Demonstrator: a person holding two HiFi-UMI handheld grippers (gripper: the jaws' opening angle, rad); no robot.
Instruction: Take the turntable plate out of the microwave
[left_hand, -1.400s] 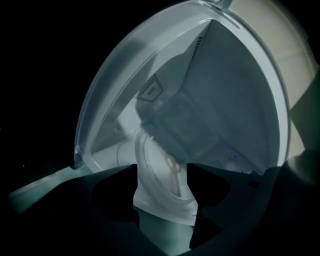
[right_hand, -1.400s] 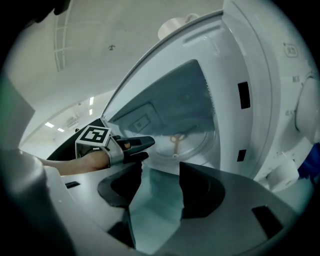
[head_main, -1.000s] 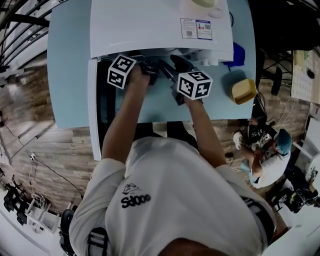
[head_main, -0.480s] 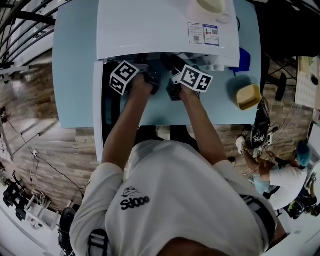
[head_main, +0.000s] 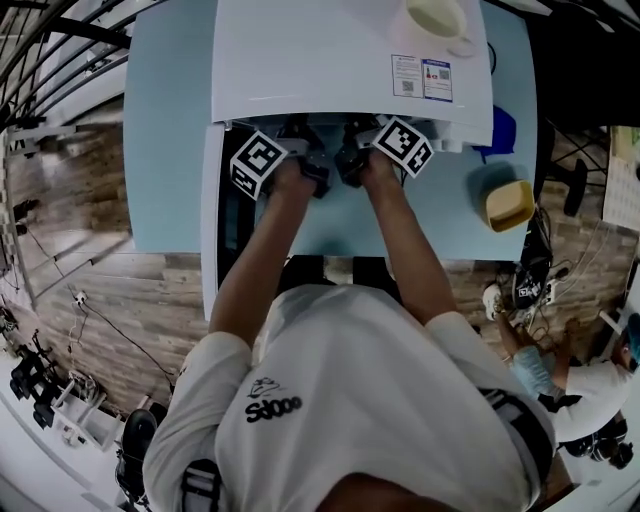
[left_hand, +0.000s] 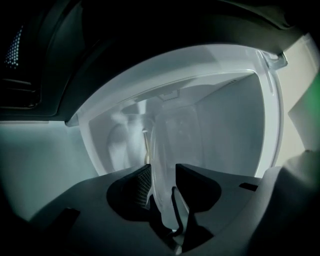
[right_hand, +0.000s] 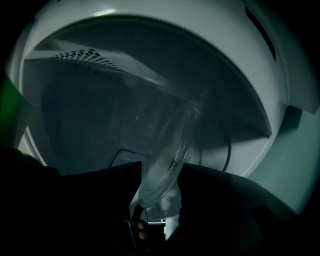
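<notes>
The white microwave (head_main: 340, 60) stands on a light blue table (head_main: 165, 150) with its door (head_main: 213, 230) swung open to the left. Both grippers reach into its cavity. In the left gripper view the clear glass turntable plate (left_hand: 172, 135) stands edge-on, lifted off the floor of the oven. My left gripper (left_hand: 162, 175) is closing on its rim, with the pads against the glass. In the right gripper view the plate (right_hand: 167, 150) passes tilted between the wide jaws of my right gripper (right_hand: 160, 175), which do not pinch it. In the head view, the oven's top hides both grippers' tips.
A pale cup (head_main: 437, 18) sits on top of the microwave. A yellow block (head_main: 509, 204) and a blue object (head_main: 503, 130) lie on the table at the right. The cavity walls close in around both grippers. A person sits on the floor (head_main: 540, 370) at the lower right.
Both grippers have pushed deeper into the microwave opening. The right gripper's marker cube has rolled and shifted left toward the left gripper.
</notes>
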